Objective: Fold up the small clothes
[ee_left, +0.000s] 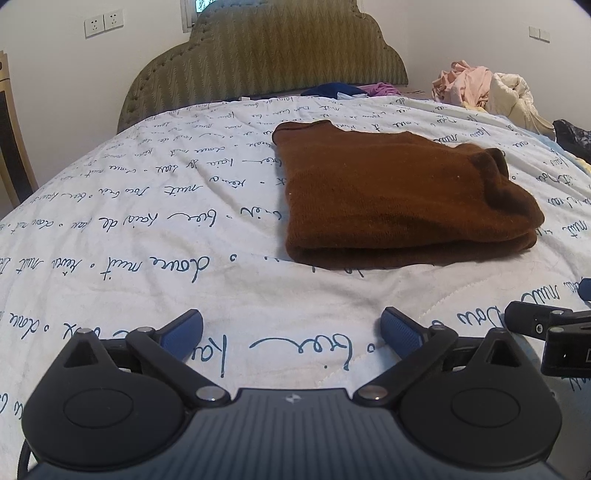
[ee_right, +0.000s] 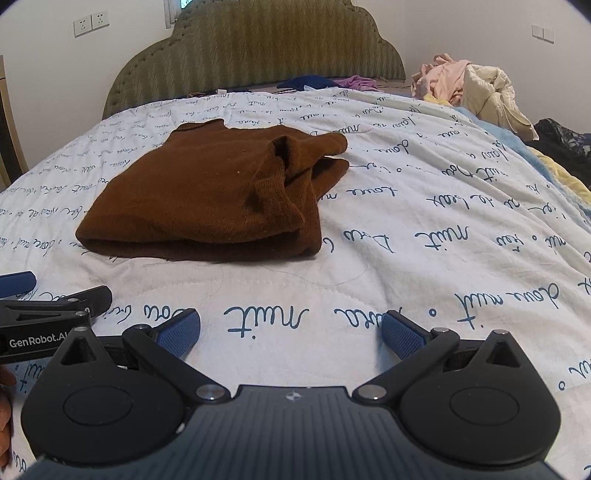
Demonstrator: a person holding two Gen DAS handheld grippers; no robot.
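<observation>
I am holding my left tool (ee_left: pixel 291 334) low over the bed, its blue pads (ee_left: pixel 183 334) standing wide apart with only the quilt (ee_left: pixel 147 221) showing between them. From this view the brown sweater (ee_left: pixel 399 199) is lying folded on the quilt ahead and to the right of the pads, well clear of them, with its thick folded edge facing me. At the right edge of this view my right tool (ee_left: pixel 546 325) is poking in, black, just beside my left one.

I am holding that right tool (ee_right: pixel 291 334) the same way, pads (ee_right: pixel 400 338) spread wide and nothing between them. Here the sweater (ee_right: pixel 207 199) is sitting ahead and to the left, and only this view is showing the ribbed cuff of a sleeve folded across its right side. At the left edge my left tool (ee_right: pixel 55 314) is showing side-on, and only here is its white label reading "GenRobot.AI".

The quilt is carrying dark cursive writing, upside down from where I am standing; I am making out "nuit" and "douce nuit", the rest being too loose to read.

Beyond the sweater the olive padded headboard (ee_right: pixel 255 44) is standing against the wall, with two white wall sockets (ee_right: pixel 91 22) to its left. A heap of pink and cream clothes (ee_right: pixel 469 85) is piling up at the far right of the bed.
</observation>
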